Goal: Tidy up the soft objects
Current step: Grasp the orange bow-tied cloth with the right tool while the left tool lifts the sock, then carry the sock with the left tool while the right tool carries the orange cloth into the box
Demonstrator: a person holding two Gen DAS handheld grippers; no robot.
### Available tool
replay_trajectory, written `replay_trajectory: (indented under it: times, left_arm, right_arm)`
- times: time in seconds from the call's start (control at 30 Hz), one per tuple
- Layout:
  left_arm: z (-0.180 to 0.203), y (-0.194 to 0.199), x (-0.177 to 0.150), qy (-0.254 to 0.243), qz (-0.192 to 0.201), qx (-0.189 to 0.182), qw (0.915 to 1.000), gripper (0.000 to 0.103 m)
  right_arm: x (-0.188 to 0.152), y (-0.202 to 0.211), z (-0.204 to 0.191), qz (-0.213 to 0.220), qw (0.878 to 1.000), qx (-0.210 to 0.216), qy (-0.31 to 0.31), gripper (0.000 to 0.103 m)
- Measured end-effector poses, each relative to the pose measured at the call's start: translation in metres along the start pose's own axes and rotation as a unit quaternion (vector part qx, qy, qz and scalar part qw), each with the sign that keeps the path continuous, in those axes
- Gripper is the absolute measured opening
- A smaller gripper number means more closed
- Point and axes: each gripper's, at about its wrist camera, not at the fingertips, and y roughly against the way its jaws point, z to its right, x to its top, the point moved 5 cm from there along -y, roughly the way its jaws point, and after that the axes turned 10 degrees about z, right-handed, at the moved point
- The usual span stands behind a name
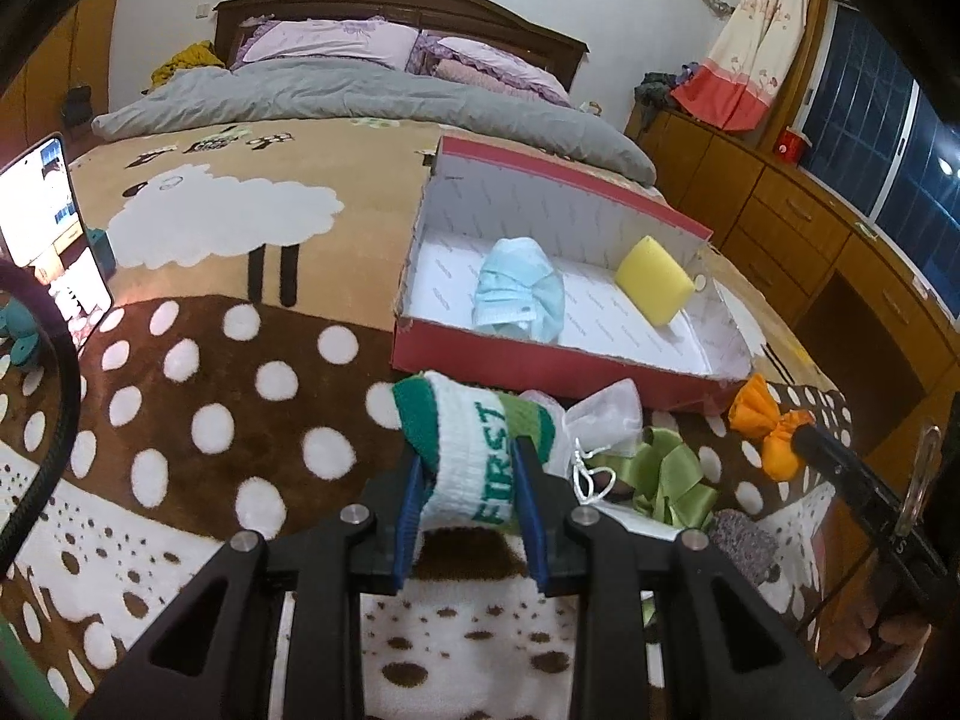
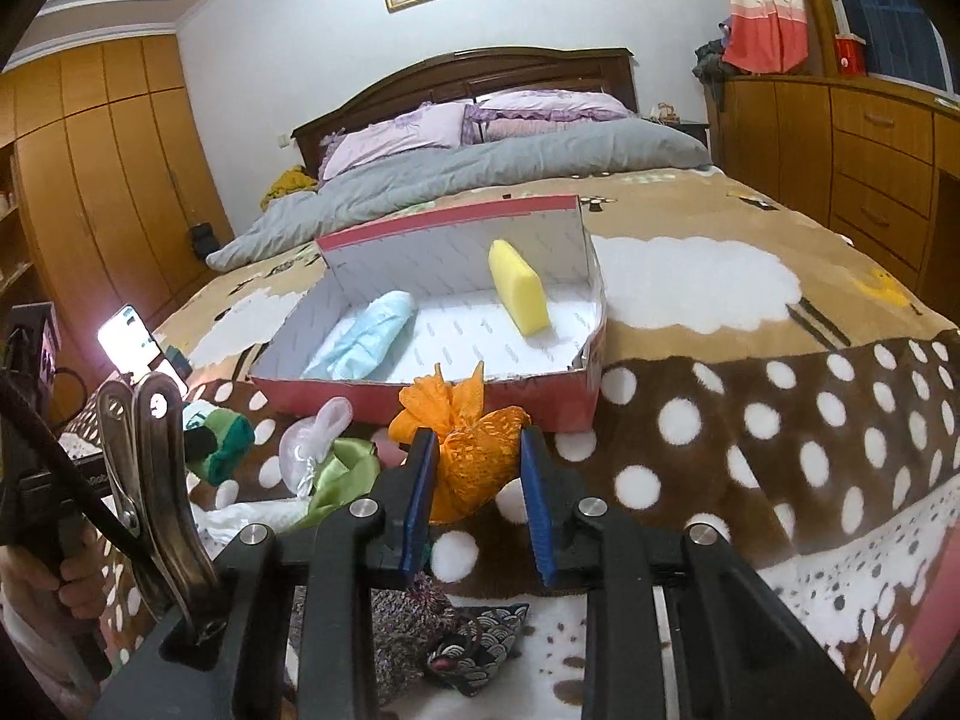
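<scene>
1. On a bedroom bed, we hold the left gripper (image 1: pixel 465 480) pinched on a rolled white-and-green sock (image 1: pixel 474 450), its long axis running across the blue pads (image 1: pixel 410 516) (the lettering reads "FIRST").

2. Our right gripper (image 2: pixel 477 468) brackets an orange fabric pouch (image 2: pixel 474 456); the left pad touches the cloth, but a sliver of blanket shows by the right pad, so we cannot tell whether it truly grips.

3. The red shoebox (image 1: pixel 540 354) lies straight ahead of both grippers and just beyond them, open side up, its near wall the one edge either load must clear.

4. Inside, a light blue face mask (image 1: pixel 519 294) sits toward the left end and a yellow sponge (image 1: pixel 654 279) leans at the right end; the bare white floor between them looks like the open room for a drop.

5. We judge the sock the nearer to that gap, lying just before the near wall, while the pouch sits close to the box's right end, near the sponge.

6. Still loose on the dotted blanket (image 1: pixel 210 390) between the grippers: a white mesh pouch (image 1: pixel 600 420), a green ribbon (image 1: pixel 666 474) and a grey knitted piece (image 1: pixel 744 540), each close enough to snag a low sweep.
</scene>
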Motion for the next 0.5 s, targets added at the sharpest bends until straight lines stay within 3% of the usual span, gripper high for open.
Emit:
replay_trajectory:
  times: [0.5]
  left_arm:
    - [0.012,-0.001,0.026,-0.016,0.021,-0.002,0.9997,0.029]
  right_arm:
    - [0.014,-0.001,-0.003,0.014,1.0,0.005,0.015,0.029]
